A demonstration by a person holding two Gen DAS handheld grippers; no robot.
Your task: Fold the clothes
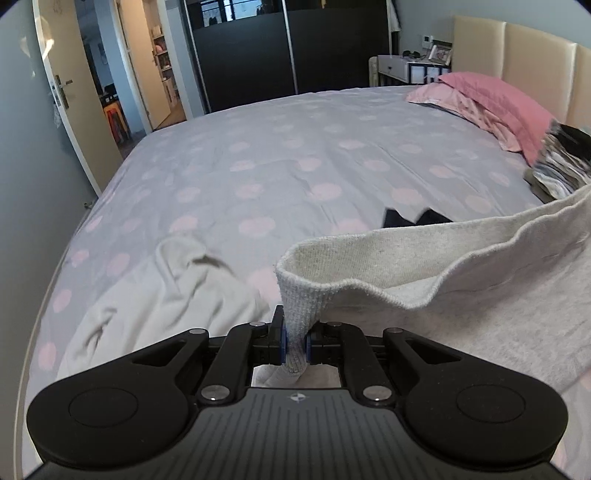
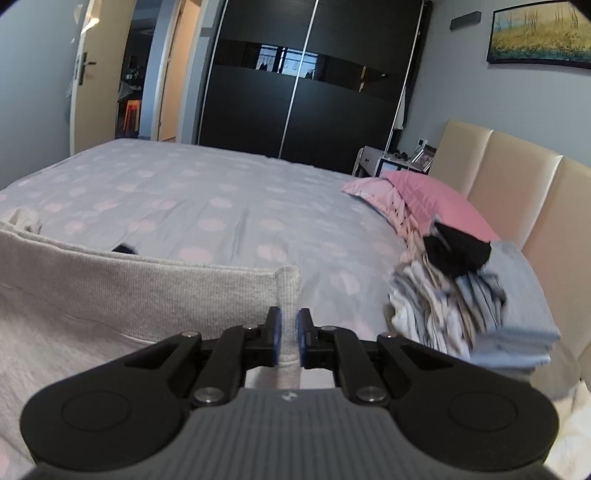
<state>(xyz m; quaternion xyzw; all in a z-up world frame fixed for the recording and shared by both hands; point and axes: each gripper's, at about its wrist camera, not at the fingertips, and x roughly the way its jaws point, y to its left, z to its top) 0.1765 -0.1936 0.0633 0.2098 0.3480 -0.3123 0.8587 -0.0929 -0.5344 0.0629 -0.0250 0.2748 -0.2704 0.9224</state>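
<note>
Grey sweater held up over polka-dot bedspread, ribbed hem corners clamped in left gripper and right gripper. Framed painting seen only from right wrist; folded pile far right beside pink pillow.

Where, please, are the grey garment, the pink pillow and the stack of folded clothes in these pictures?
grey garment (image 1: 461,258): left wrist view, on its lifted ribbed hem.
pink pillow (image 2: 436,199): right wrist view, on its top face near the headboard.
stack of folded clothes (image 2: 517,291): right wrist view, on the light blue top piece.
</note>
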